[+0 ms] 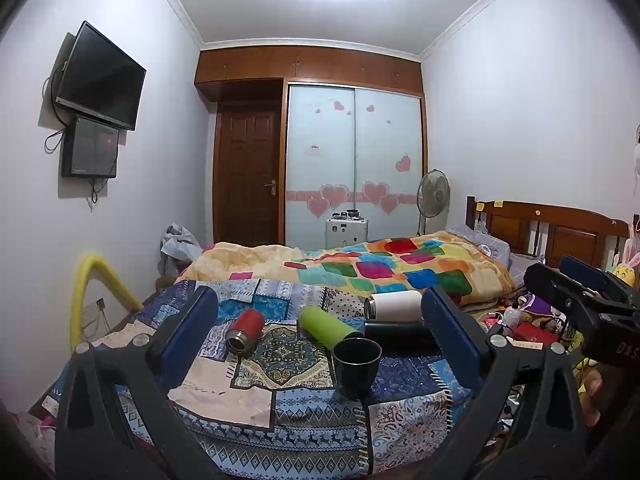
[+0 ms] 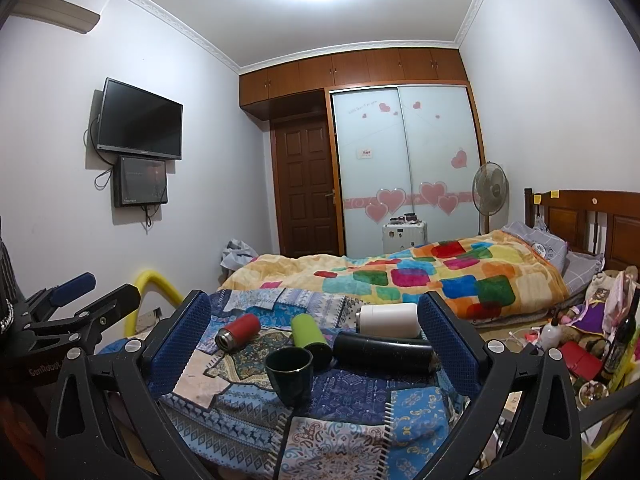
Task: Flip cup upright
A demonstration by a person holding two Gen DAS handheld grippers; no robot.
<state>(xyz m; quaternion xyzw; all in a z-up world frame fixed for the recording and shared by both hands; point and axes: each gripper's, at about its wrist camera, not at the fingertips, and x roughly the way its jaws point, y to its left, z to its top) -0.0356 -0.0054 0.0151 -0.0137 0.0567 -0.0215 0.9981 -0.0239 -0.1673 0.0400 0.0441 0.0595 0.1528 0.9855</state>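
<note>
1. The dark, glossy, tapered cup (image 1: pixel 356 362) (image 2: pixel 289 369) stands upright, mouth up, on the patchwork-patterned blue cloth (image 1: pixel 280 420) (image 2: pixel 340 408) that covers the near end of the bed, toward the near edge of that cloth.
2. Just behind the cup lies a lime-green cylindrical bottle (image 1: pixel 326 326) (image 2: pixel 308 334) on its side; whether the two touch cannot be told.
3. A black cylindrical flask (image 1: pixel 396 332) (image 2: pixel 384 350) lies on its side to the right of the green bottle.
4. A white cylindrical flask with a metal neck (image 1: pixel 394 306) (image 2: pixel 388 320) lies on its side behind the black flask, toward the far right of the cloth.
5. A red flask with an open steel mouth (image 1: pixel 245 330) (image 2: pixel 238 332) lies on its side toward the left of the cloth, apart from the others.
6. The left gripper (image 1: pixel 320 344) has its blue-padded fingers (image 1: pixel 192 332) spread wide and holds nothing; the cup sits between them in the left wrist view, untouched.
7. The right gripper (image 2: pixel 312 340) is likewise spread wide and holds nothing; its blue pads (image 2: pixel 448 340) flank the group of vessels.
8. A multicoloured checked quilt (image 1: pixel 380 268) (image 2: pixel 420 276) covers the bed beyond the cloth.
</note>
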